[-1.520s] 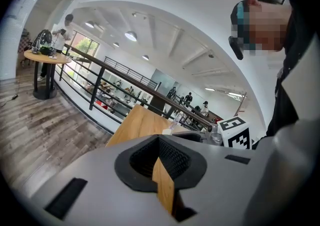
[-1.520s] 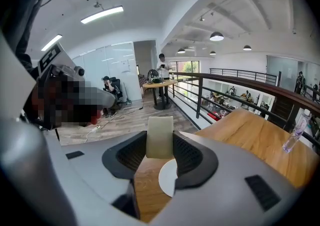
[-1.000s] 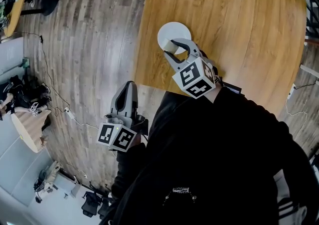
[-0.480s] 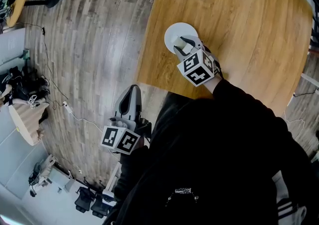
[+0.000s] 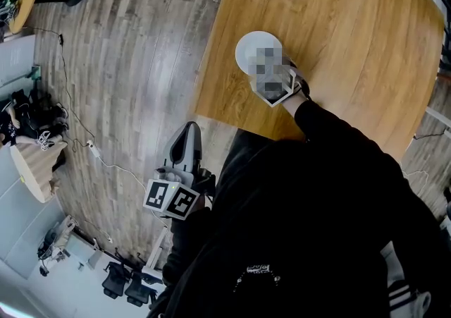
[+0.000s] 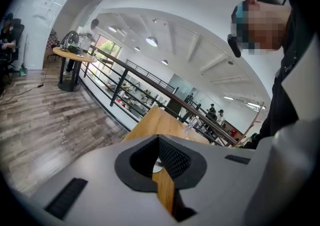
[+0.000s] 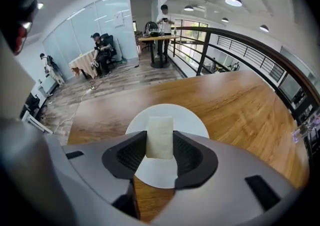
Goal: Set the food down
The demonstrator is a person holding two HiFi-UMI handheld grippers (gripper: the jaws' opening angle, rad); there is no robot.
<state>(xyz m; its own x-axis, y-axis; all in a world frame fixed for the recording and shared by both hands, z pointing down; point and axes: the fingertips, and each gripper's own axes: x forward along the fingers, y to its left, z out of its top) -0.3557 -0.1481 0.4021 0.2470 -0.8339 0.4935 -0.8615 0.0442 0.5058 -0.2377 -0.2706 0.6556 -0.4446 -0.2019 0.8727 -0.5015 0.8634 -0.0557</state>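
The grey wood-plank floor (image 5: 120, 63) is filling the left of the head view. The large light-brown wooden table (image 5: 345, 34) is taking up the upper right. The person's black sleeve (image 5: 331, 133) is reaching out over the table's near edge towards the white round plate (image 5: 248, 47), which is sitting on the table close to that edge.

The left gripper (image 5: 189, 132) is hanging off the table, out over the floor beside the person's body. In its own view its grey jaws are meeting at the tips with nothing between the dark ribbed pads.

The right gripper (image 7: 159, 145) is hovering over the plate, though a mosaic patch is covering most of it in the head view. In the right gripper view its jaws are standing fairly wide and pinching a pale cream rectangular block of food (image 7: 159, 132). One dark pad is pressing on each long side of the block, which is standing upright between them. The block is hanging over the middle of the plate, and I cannot tell whether its lower end is touching the plate.
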